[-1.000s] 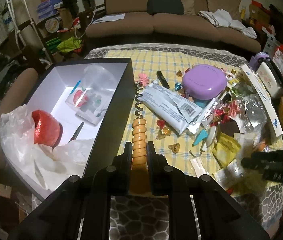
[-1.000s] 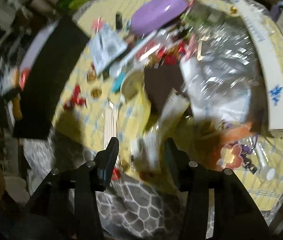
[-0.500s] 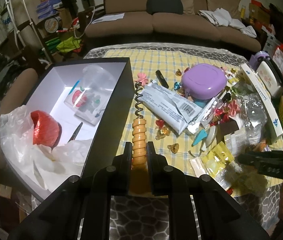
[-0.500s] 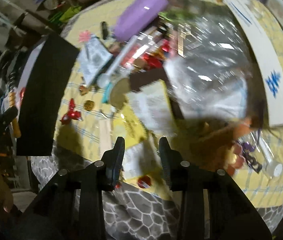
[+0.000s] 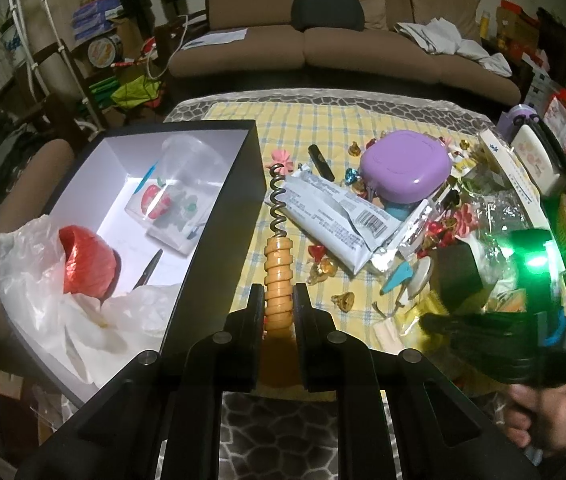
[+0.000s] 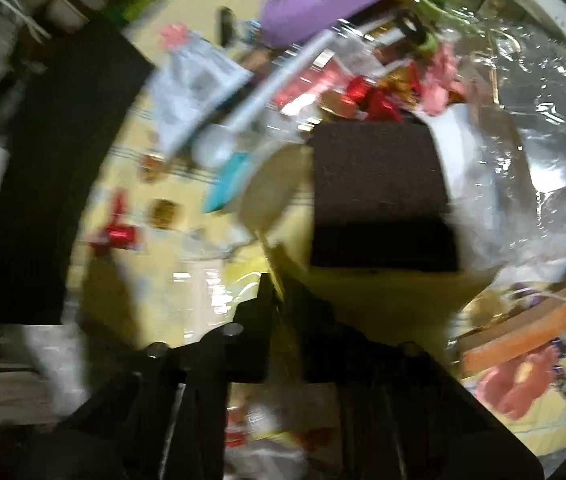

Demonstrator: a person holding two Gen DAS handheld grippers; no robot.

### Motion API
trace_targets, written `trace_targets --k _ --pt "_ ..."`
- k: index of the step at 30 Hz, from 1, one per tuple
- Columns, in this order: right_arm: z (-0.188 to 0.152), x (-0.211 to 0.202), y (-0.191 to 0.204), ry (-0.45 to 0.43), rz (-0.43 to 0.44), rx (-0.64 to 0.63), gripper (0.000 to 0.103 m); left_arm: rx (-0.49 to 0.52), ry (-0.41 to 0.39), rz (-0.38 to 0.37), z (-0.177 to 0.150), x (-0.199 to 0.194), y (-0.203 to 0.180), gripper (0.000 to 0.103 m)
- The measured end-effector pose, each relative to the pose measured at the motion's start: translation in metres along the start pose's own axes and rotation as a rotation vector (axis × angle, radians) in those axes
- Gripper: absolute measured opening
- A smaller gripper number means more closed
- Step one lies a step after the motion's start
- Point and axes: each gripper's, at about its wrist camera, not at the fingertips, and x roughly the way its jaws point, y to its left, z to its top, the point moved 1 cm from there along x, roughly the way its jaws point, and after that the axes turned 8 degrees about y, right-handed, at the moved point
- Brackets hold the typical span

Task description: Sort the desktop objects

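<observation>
Right gripper (image 6: 283, 292) has swung in low and pressed together on a yellow packet (image 6: 383, 292) at the table's near edge. Left gripper (image 5: 279, 300) pinches the corkscrew (image 5: 278, 268) beside the box (image 5: 219, 216). Thin packet could slip loose mid-lift.

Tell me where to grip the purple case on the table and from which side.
Take the purple case across its rounded side walls, coming down from above. Its domed lid faces up and bare, while packets and candies crowd its near and right edges, so a sideways approach looks blocked. It is wide, so the jaws would probably need to open fully.
</observation>
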Motion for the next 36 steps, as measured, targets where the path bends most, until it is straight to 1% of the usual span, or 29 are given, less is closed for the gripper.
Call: trace_targets --k 1,4,9,11,14,17,21,25,32,36 --pt "-0.001 -0.007 0.001 -0.013 0.022 -0.002 0.003 -0.001 0.000 0.000 0.001 0.001 0.000 0.013" --pt "-0.006 -0.044 0.006 -0.107 0.001 -0.037 0.003 -0.002 -0.002 0.000 0.001 0.001 -0.001 0.013" --pt "-0.018 -0.122 0.012 -0.352 0.082 -0.070 0.003 0.016 -0.024 0.009 0.000 -0.004 -0.004 0.013" --pt "-0.022 -0.143 0.017 -0.430 0.079 -0.085 0.003 0.028 -0.039 0.015 -0.001 -0.007 -0.006 0.013" --pt "-0.029 -0.161 0.018 -0.516 0.025 -0.037 0.003 0.061 -0.078 0.042 -0.002 -0.014 -0.011 0.013" --pt "-0.030 -0.166 0.014 -0.528 -0.007 -0.018 0.003 0.052 -0.119 0.044 -0.002 -0.024 -0.011 0.013" --pt "-0.029 -0.168 0.011 -0.530 -0.010 -0.004 0.003 0.010 -0.176 0.043 0.000 -0.036 -0.004 0.013" --pt "-0.038 -0.177 0.012 -0.547 -0.006 -0.024 0.003 -0.021 -0.222 0.041 0.001 -0.047 0.003 0.013" --pt "-0.043 -0.184 0.037 -0.587 0.008 -0.071 0.003 -0.054 -0.238 0.041 -0.001 -0.054 0.015 0.013" --pt "-0.045 -0.187 0.054 -0.600 0.027 -0.107 0.003 -0.068 -0.230 0.041 -0.004 -0.056 0.024 0.013"
